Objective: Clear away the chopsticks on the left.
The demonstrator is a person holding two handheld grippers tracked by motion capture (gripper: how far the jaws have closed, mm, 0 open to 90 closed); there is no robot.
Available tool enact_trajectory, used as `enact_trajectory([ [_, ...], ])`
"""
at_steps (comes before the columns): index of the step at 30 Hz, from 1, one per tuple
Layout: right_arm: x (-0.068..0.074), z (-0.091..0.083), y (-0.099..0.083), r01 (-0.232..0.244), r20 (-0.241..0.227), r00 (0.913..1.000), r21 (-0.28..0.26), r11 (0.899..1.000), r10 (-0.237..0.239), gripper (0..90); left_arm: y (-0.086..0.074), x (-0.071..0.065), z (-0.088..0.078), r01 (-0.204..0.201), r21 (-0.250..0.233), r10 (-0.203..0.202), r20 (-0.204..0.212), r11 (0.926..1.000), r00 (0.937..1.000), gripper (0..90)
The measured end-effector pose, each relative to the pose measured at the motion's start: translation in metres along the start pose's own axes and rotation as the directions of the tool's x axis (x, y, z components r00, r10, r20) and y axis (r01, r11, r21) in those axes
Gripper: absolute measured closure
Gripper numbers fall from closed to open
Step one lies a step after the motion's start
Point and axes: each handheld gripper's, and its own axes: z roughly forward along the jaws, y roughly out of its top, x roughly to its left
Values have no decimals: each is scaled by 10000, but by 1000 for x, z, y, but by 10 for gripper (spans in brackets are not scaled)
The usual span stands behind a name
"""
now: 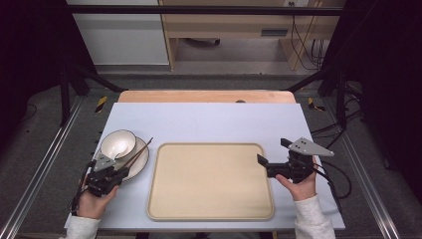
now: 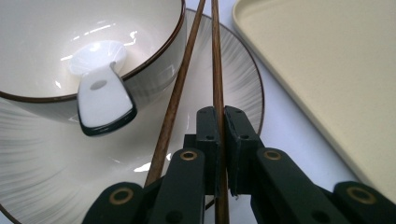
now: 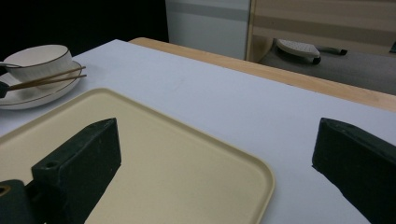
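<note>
On white table [image 1: 209, 124]: left tongs [image 2: 220, 122] pinching one chopstick [image 2: 216, 56]; right tongs [image 1: 271, 152] spread over tray [image 1: 209, 211].

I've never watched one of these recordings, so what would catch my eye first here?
Probably the big beige tray in the middle of the pale table. To its left, a white bowl with a spoon sits on a plate, and the left claw pinches one of two wooden chopsticks. The right claw hangs open at the tray's right edge.
</note>
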Motion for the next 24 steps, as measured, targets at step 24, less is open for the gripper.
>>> enact_trajectory([
  [24, -1, -5, 2, -79, 282, 9996, -297, 9995, 87, 5, 12, -60, -16, 1044, -1488, -1063, -51, 9833, 9943, 847],
])
